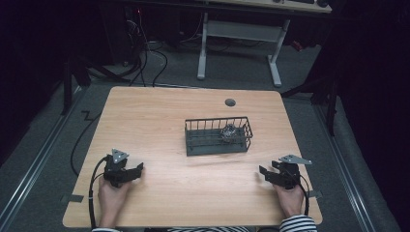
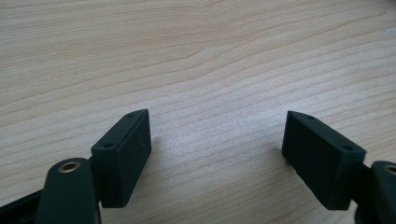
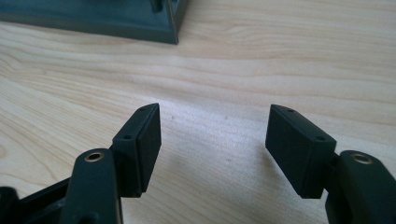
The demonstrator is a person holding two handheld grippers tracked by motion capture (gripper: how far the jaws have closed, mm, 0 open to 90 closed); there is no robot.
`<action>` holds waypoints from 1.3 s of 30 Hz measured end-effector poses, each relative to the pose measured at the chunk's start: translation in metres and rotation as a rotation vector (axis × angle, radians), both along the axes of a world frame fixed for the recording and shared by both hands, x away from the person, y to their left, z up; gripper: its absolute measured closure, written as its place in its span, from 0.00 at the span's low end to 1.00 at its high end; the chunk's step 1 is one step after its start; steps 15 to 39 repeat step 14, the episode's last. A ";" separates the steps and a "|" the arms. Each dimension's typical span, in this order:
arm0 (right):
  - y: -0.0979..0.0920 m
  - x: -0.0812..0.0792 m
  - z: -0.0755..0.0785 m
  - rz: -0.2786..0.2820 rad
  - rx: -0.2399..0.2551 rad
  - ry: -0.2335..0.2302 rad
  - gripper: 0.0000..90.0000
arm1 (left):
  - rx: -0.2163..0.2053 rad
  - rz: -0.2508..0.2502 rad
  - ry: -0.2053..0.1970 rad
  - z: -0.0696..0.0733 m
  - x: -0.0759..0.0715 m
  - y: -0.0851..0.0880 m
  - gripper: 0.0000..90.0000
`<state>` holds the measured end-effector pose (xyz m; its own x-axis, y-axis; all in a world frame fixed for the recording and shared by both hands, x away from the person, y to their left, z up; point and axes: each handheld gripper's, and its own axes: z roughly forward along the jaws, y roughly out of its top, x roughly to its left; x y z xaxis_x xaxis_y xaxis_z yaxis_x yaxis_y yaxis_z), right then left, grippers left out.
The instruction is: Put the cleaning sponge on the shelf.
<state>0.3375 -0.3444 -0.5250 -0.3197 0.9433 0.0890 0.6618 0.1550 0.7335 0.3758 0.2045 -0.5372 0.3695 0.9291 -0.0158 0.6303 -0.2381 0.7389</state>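
A dark wire basket (image 1: 218,136) sits near the middle of the wooden table (image 1: 159,116), and a small crinkled silvery object (image 1: 228,132) lies inside it toward its right end (too small to identify for certain). It looks light and easily crushed, probably foil-like, so a gentle pinch across its middle from above should suit it; the basket's stiff wire walls leave only the open top for access. The left gripper (image 1: 137,170) rests near the table's front left, jaws parted with nothing between them. The right gripper (image 1: 263,173), front right, is likewise spread and empty, bare wood showing between its pads (image 3: 148,140).
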 end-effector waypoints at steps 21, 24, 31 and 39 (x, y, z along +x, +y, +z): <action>0.009 -0.001 -0.005 -0.006 -0.107 -0.021 0.40 | 0.001 -0.001 0.000 0.000 0.000 0.000 0.27; 0.009 -0.001 -0.005 -0.006 -0.107 -0.021 0.40 | 0.001 -0.001 0.000 0.000 0.000 0.000 0.27; 0.009 -0.001 -0.005 -0.006 -0.107 -0.021 0.40 | 0.001 -0.001 0.000 0.000 0.000 0.000 0.27; 0.009 -0.001 -0.005 -0.006 -0.107 -0.021 0.40 | 0.001 -0.001 0.000 0.000 0.000 0.000 0.27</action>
